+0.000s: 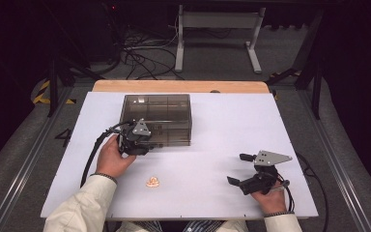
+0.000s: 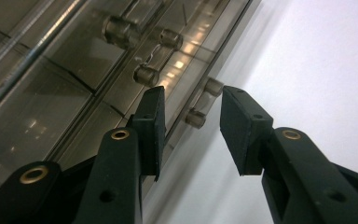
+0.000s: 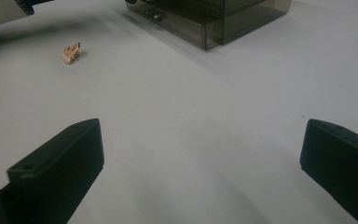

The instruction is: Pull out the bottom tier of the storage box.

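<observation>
A smoky translucent grey drawer box point(image 1: 157, 118) sits on the white table point(image 1: 212, 145); the tongs point(image 1: 136, 140) are black, the small trinket point(image 1: 153, 182) orange-gold.

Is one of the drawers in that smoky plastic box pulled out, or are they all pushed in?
One is out: the right gripper view shows a bottom drawer jutting past the box front. The left gripper fingers straddle its knob.

Left tool point(image 1: 136, 140) is held out ahead of the left hand point(image 1: 111, 157), forearm in a pale sleeve, jaws partly apart with a clear gap between the pads point(image 2: 154, 126). Right tool point(image 1: 244, 170) lies low under the right hand point(image 1: 269, 197), jaws spread wide, nothing between them.
</observation>
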Available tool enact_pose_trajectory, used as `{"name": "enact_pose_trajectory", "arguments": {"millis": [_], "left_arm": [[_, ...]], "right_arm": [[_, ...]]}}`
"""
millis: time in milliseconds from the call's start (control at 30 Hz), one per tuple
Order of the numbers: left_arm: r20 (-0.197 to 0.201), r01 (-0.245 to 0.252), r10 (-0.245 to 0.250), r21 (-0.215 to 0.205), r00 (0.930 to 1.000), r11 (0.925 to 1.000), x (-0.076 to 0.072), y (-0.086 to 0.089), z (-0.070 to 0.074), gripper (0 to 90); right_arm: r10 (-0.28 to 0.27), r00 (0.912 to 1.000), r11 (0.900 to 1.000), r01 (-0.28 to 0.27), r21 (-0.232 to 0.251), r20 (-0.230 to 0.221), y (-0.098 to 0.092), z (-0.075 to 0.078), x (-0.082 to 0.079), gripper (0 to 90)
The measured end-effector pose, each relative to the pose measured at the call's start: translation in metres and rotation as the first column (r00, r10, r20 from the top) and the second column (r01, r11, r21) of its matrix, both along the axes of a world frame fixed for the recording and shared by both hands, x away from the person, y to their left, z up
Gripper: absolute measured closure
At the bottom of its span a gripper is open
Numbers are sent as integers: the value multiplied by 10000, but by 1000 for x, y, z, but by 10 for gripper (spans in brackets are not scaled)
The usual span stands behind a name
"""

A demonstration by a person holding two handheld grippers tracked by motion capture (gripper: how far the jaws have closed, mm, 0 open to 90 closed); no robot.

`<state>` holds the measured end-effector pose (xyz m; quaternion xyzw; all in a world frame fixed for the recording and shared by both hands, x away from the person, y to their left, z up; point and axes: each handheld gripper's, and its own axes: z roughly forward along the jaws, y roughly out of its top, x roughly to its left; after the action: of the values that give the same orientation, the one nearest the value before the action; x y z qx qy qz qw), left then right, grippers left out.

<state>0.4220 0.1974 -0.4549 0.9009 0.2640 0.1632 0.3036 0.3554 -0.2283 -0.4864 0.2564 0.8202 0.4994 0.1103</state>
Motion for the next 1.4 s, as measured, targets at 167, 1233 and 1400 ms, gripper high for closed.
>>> {"name": "enact_pose_trajectory", "arguments": {"millis": [167,1233,1400], "left_arm": [[-145,74,-71,167,9999,9998,3,-2,-4,609],[-1307,1792,-1649,1061,9776,9781,-12,-3,-2,675],[-1408,2132,-1962,1185,9704,9698,-18,-3,-1,674]], "right_arm": [[1,10000,10000,-1,-1,-10,0,0,0,1],[1,10000,10000,-1,-56,-40,0,-1,1,1],[3,10000,10000,-3,-58,-32,0,-1,1,1]]}}
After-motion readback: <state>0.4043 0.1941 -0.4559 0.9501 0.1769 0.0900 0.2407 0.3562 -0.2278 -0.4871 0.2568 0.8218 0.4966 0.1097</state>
